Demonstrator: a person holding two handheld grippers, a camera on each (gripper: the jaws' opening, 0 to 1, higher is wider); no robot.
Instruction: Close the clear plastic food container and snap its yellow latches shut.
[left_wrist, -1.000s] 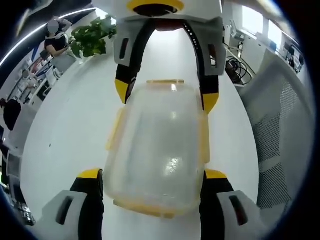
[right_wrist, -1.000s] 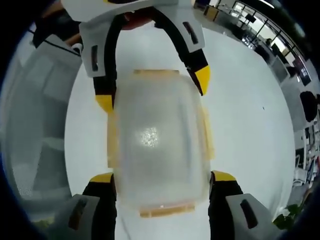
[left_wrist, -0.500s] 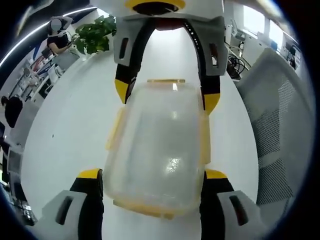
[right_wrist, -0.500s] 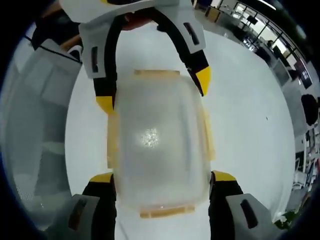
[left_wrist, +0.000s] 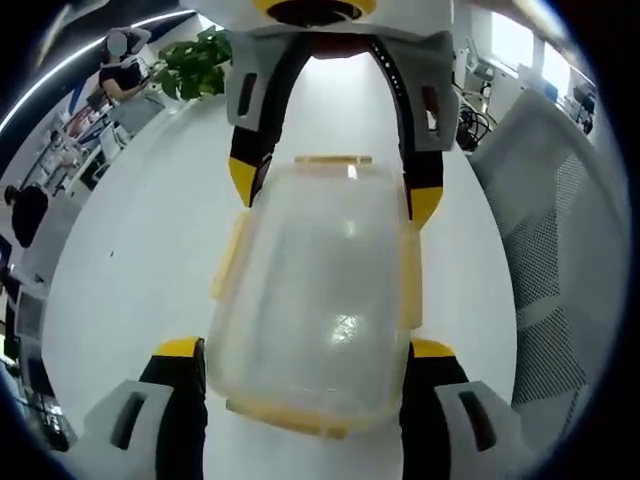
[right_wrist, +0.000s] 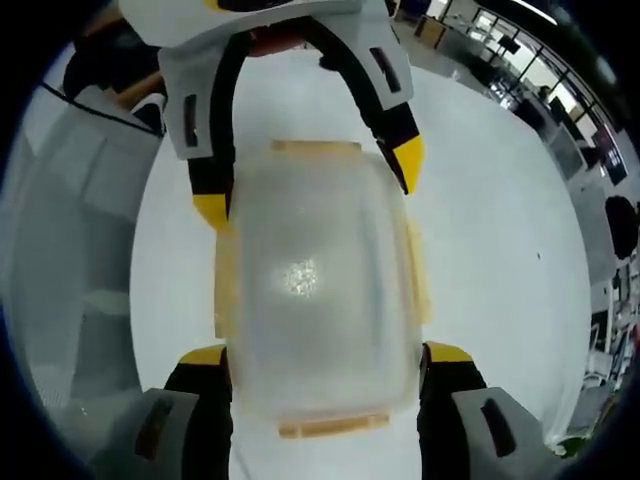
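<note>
Left gripper view: both grippers (left_wrist: 305, 350) (right_wrist: 325, 355) straddle the container (left_wrist: 315, 300), jaws spread along its sides. Looks light, slick, flexy — press the yellow latches (left_wrist: 228, 260).

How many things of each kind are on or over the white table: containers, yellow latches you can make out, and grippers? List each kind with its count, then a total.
Clear plastic container: 1
Yellow latches visible on its edges: 4
Grippers: 2, the left gripper and the right gripper, one at each end of the container
Total: 7
</note>
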